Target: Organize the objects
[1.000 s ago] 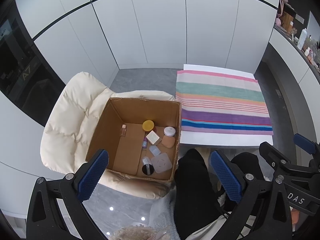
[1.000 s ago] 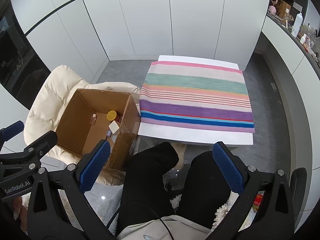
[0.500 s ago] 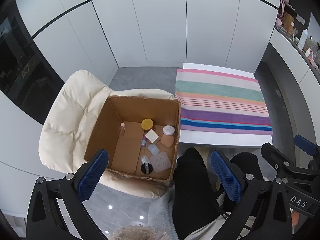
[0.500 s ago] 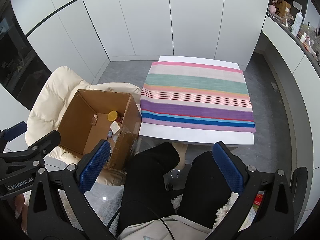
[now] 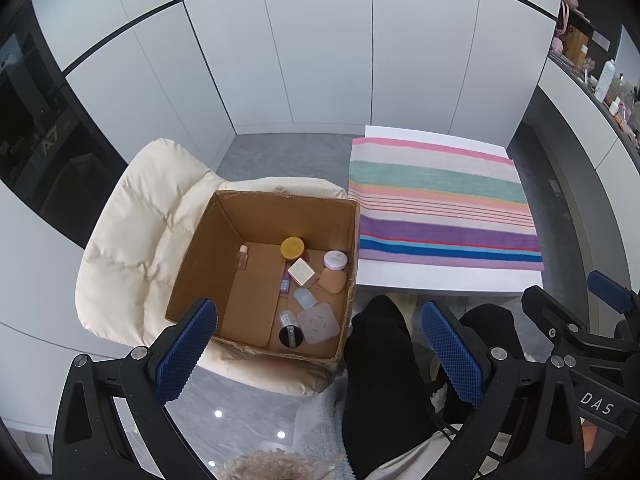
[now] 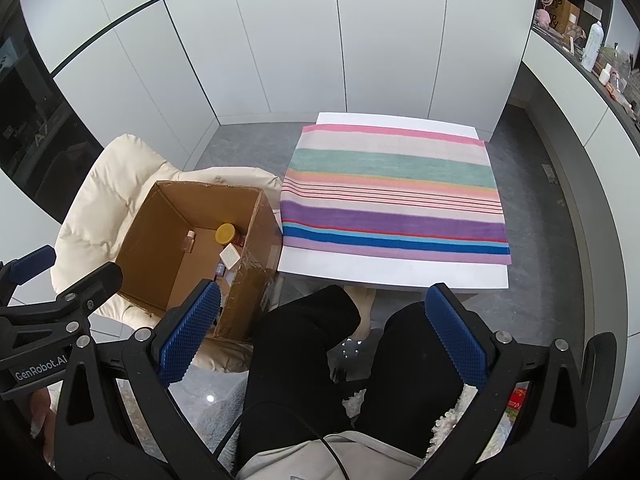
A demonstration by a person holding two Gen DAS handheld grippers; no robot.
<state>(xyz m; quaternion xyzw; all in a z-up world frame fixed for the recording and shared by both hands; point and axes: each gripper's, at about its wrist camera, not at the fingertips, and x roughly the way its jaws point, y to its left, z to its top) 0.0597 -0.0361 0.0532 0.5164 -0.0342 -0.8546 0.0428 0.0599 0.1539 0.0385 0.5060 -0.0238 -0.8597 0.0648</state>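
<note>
Left claw (image 5: 320,344) spread wide, empty, above cardboard box (image 5: 256,220), right claw (image 6: 324,336) likewise over person's knees

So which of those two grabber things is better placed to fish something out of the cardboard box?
Probably the left gripper: open and empty, looking almost straight down into the cardboard box. The right gripper, also open, sits over the person's legs, facing the striped cloth.

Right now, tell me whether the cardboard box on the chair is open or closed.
Open. The cardboard box has no flaps over its top, so the left wrist view looks straight down to its floor, where the yellow-lidded jar and other small items lie.
</note>
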